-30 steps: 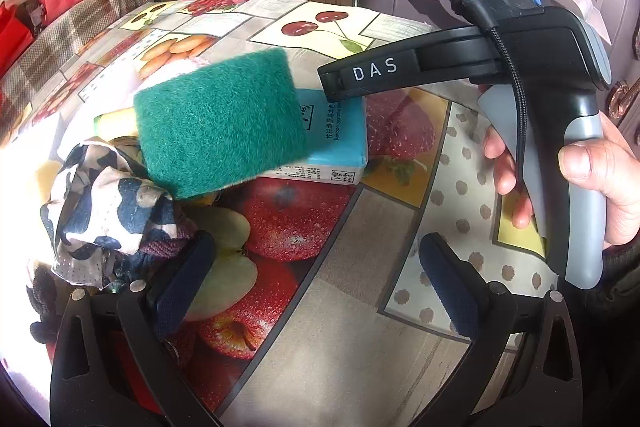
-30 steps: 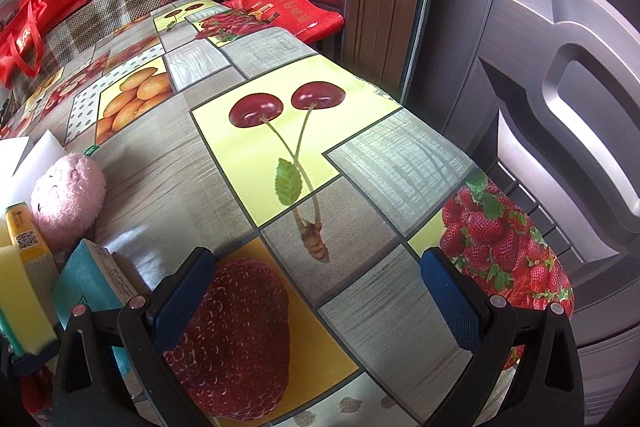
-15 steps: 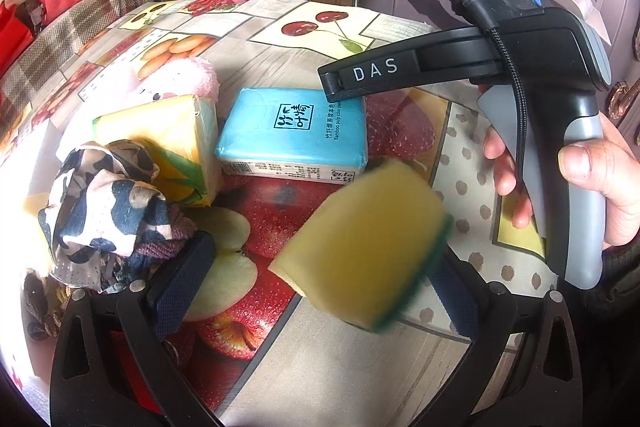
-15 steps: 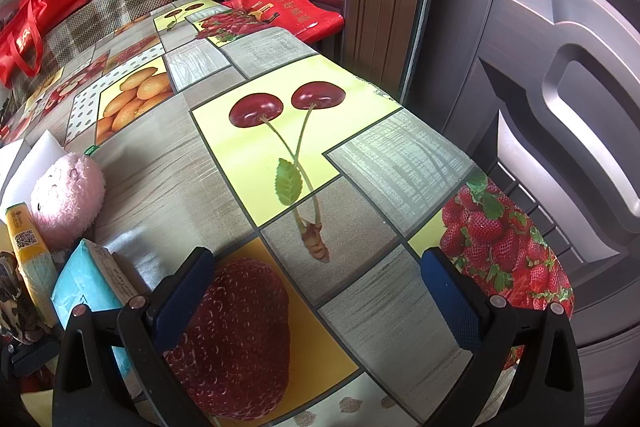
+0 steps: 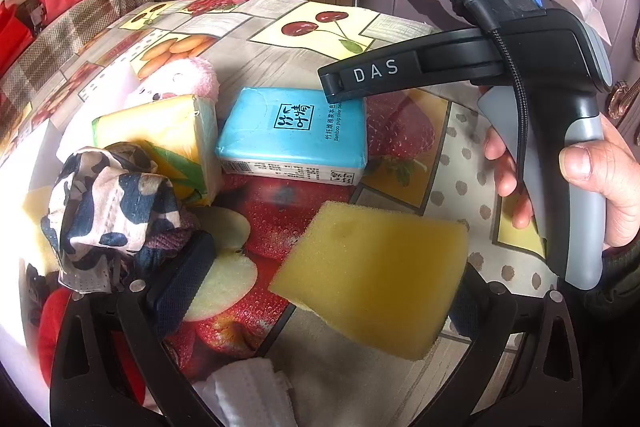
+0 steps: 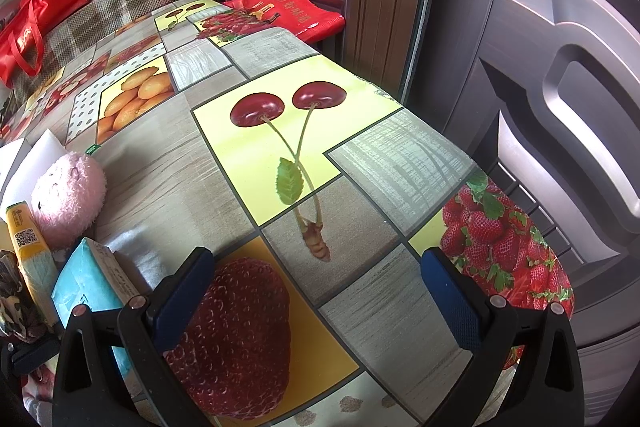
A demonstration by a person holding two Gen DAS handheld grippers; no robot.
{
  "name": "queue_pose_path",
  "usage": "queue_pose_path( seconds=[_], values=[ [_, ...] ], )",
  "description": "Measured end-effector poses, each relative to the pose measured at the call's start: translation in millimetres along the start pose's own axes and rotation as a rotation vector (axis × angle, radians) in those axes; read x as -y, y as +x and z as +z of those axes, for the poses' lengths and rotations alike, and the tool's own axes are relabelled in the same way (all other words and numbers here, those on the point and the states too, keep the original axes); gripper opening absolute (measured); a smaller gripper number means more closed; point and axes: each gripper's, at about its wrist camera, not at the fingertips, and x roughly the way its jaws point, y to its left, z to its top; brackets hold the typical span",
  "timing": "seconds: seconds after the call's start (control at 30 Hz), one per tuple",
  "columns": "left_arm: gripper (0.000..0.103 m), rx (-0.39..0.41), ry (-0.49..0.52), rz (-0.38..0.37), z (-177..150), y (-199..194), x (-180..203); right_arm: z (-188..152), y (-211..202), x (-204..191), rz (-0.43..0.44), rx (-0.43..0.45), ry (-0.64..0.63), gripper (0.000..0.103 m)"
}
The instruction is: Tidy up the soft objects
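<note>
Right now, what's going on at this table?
A person is sorting soft things on a fruit-print tablecloth with two handheld grippers. The left gripper has its jaws open, and a yellow sponge lies loose between them, yellow side up. The right gripper, held in a hand, is open and empty over bare cloth. A blue tissue pack, yellow tissue pack, pink plush toy and patterned cloth sit clustered nearby.
</note>
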Motion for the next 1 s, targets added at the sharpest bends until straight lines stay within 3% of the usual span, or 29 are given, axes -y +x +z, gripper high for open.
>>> queue_pose_path(
  seconds=[1.0],
  values=[
    [0.102,-0.001,0.002,-0.001,1.6,1.9,0.3,1.3,1.1,-3.4,0.003,0.001,0.002,0.103]
  ],
)
